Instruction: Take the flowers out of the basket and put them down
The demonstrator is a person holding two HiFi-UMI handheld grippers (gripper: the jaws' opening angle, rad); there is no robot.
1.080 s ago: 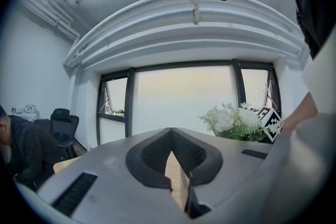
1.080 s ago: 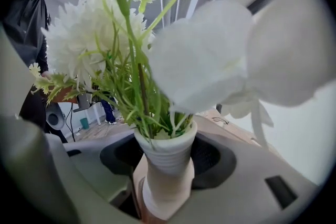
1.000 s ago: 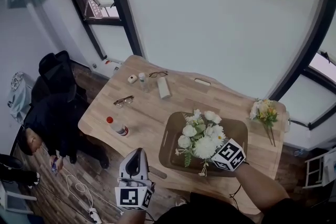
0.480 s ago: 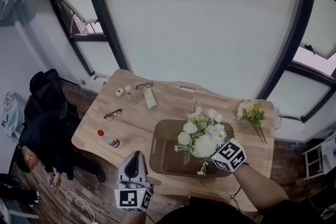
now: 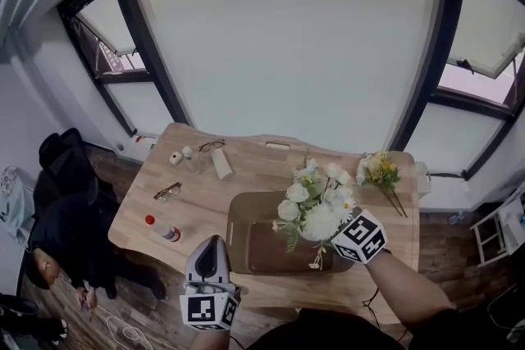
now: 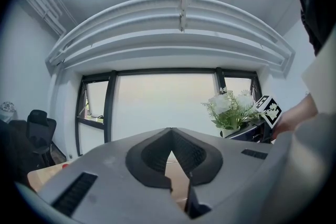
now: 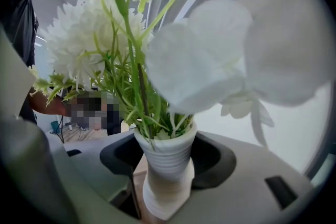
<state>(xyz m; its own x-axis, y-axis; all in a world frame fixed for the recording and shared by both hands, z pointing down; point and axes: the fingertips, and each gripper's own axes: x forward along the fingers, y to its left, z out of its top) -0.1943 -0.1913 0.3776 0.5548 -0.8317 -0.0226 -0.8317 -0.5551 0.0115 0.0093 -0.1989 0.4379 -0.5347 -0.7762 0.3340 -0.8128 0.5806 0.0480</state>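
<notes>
A bunch of white flowers (image 5: 316,205) in a ribbed white vase (image 7: 167,165) hangs over the right half of the brown basket (image 5: 246,235). My right gripper (image 5: 326,238) is shut on the vase, whose body fills the gap between the jaws in the right gripper view. The blooms (image 7: 105,44) hide most of that view. My left gripper (image 5: 211,245) hovers at the table's near edge, left of the basket, jaws together and holding nothing. In the left gripper view the white flowers (image 6: 231,107) show far off to the right.
A yellow bouquet (image 5: 377,170) lies on the wooden table (image 5: 201,205) at the back right. A red-capped bottle (image 5: 162,229), two pairs of glasses (image 5: 167,192) and a white box (image 5: 221,165) sit at the left and back. A person stands left of the table.
The right gripper has carried the flowers from the basket's middle toward its right side. The head view has tilted up. The left gripper stays where it was.
</notes>
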